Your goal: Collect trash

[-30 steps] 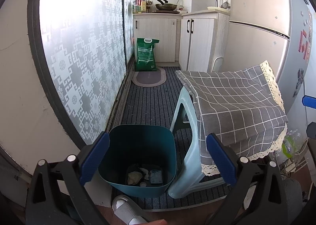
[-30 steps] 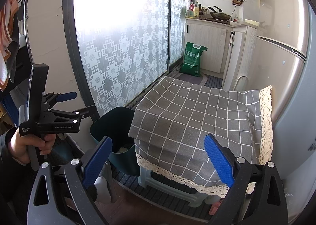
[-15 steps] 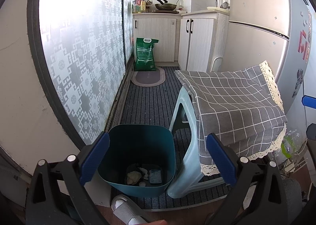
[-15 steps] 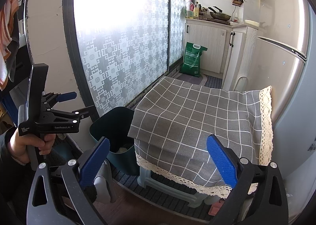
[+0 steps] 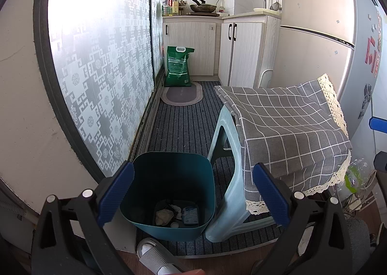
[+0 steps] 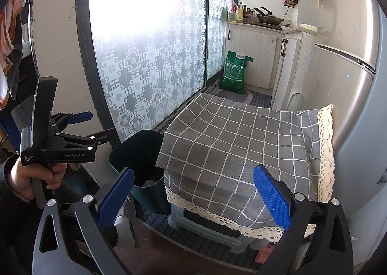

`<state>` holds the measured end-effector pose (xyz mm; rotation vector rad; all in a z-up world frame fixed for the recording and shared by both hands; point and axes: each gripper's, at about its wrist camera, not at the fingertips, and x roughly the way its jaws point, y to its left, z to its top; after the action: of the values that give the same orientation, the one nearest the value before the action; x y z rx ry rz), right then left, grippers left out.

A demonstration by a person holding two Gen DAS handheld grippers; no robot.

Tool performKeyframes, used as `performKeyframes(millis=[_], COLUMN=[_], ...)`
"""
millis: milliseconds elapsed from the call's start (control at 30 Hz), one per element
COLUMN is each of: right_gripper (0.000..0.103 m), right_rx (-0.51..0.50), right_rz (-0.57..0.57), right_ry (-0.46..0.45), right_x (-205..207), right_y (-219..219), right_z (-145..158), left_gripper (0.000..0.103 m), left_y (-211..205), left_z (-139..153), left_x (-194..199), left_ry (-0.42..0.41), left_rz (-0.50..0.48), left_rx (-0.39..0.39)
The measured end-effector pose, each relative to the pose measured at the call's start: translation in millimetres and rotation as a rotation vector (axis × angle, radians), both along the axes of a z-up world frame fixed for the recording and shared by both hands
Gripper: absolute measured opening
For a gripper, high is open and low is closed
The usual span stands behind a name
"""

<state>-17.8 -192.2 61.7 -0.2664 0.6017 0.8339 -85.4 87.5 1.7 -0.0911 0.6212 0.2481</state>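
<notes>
Left wrist view: the left tool [image 5: 193, 195] hangs spread wide and holding nothing, right above the dark teal square plastic bin [image 5: 169, 192], whose open mouth sits between its blue pads [image 5: 116, 194]. Crumpled paper scraps and a small packet of trash [image 5: 176, 213] lie on the bin's bottom. Just beside the bin stands a pale blue plastic stool [image 5: 225, 168] draped in a grey checked cloth [image 5: 285, 127]. The right tool [image 6: 193, 202] is also wide and empty, above that cloth's front edge, with the bin to its left.
</notes>
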Motion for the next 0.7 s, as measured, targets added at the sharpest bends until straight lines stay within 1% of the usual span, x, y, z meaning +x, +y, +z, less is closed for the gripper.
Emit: performKeyframes(millis=[700], right_gripper=[0.1], right_rx=[-0.001], right_rz=[0.0], right_ry=[0.0], right_x=[-0.6], right_y=[1.3], right_z=[0.0], left_gripper=[0.1], left_y=[0.1], left_z=[-0.3], left_x=[-0.3], left_ry=[0.002], left_rz=[0.0], left_rx=[-0.001])
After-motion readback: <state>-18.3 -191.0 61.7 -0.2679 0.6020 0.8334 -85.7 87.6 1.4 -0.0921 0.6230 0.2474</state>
